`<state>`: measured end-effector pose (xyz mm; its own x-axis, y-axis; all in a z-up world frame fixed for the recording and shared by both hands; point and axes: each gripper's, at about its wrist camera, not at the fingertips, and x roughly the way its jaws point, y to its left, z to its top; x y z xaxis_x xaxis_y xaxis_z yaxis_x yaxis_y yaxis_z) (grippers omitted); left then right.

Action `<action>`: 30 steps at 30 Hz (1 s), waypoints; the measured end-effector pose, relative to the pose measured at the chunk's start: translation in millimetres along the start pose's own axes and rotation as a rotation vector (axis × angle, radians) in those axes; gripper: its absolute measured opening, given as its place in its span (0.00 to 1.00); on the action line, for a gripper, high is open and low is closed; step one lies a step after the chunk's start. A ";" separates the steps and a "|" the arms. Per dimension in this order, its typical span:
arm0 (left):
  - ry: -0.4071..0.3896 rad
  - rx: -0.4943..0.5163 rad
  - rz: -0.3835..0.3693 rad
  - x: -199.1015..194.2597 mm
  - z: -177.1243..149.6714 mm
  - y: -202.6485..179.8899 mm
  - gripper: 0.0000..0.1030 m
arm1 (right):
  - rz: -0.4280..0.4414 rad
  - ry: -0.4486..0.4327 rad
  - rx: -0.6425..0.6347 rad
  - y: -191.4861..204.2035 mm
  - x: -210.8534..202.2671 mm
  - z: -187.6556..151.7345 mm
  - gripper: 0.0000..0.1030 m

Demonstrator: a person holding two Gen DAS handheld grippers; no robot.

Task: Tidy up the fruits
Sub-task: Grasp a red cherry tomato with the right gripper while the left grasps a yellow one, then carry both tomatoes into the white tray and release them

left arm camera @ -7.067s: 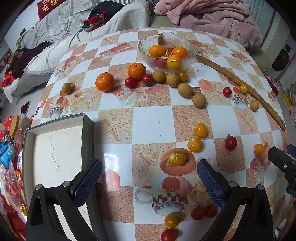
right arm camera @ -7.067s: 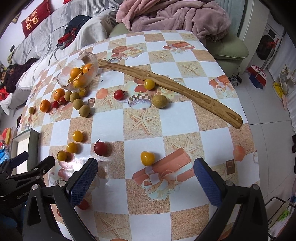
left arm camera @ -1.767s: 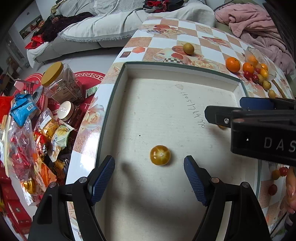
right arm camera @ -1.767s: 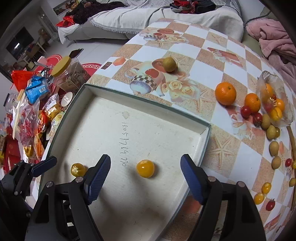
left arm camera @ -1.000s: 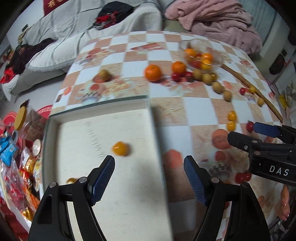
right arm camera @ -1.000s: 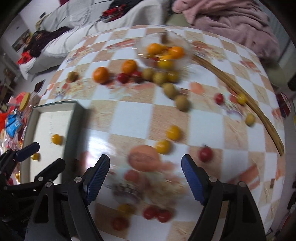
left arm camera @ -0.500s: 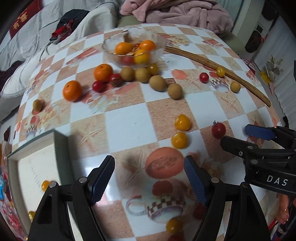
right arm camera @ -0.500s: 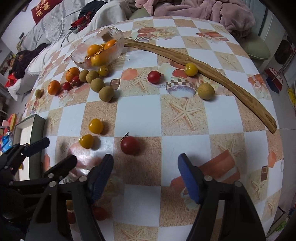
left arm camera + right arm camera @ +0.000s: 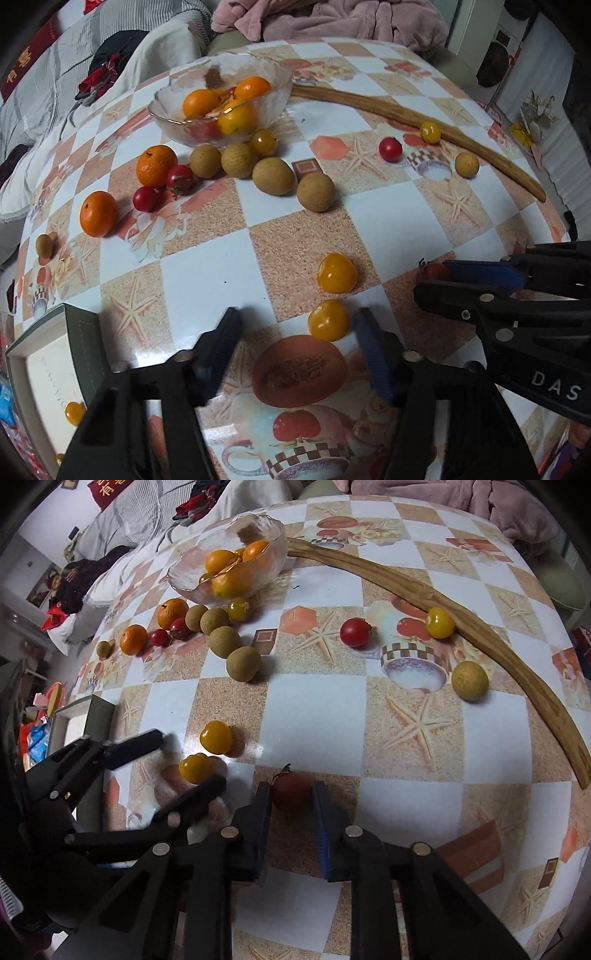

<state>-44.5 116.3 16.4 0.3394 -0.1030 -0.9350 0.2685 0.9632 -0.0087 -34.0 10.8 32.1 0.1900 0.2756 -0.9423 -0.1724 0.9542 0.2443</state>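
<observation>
- While its jaws close, the left gripper (image 9: 299,332) stands half-wide around a yellow tomato (image 9: 328,319), pads not touching it.
- Beside it, the right gripper (image 9: 291,794) is clamped narrow on a red tomato (image 9: 291,789) on the table (image 9: 314,709).
- Farther off lie longans (image 9: 243,663), oranges (image 9: 98,213) and a glass bowl (image 9: 221,107).

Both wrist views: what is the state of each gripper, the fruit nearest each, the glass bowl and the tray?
right gripper: shut on the red tomato.
left gripper: jaws closing, yellow tomato between them, not yet pinched.
glass bowl: upright, holding oranges.
tray: on the table, one yellow tomato inside.
</observation>
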 end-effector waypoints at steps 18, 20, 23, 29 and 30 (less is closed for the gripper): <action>-0.018 -0.148 -0.101 -40.1 -17.5 30.8 0.21 | 0.020 -0.020 0.068 -1.2 -21.9 -12.2 0.23; -0.026 -0.166 -0.096 -47.6 -22.0 38.8 0.21 | 0.026 -0.022 0.058 7.5 -23.6 -10.9 0.23; -0.039 -0.196 -0.082 -58.8 -31.0 52.2 0.21 | 0.037 -0.025 0.034 23.0 -25.0 -8.0 0.23; -0.052 -0.270 -0.040 -78.5 -56.9 89.0 0.21 | 0.070 -0.019 -0.038 66.2 -22.6 -0.3 0.23; -0.053 -0.281 -0.031 -80.9 -61.7 94.8 0.21 | 0.075 -0.018 -0.051 74.3 -21.4 1.2 0.23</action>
<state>-102.2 231.2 69.4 0.3835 -0.1394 -0.9130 0.0214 0.9896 -0.1421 -49.7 76.0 70.7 0.1916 0.3487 -0.9174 -0.2355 0.9238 0.3020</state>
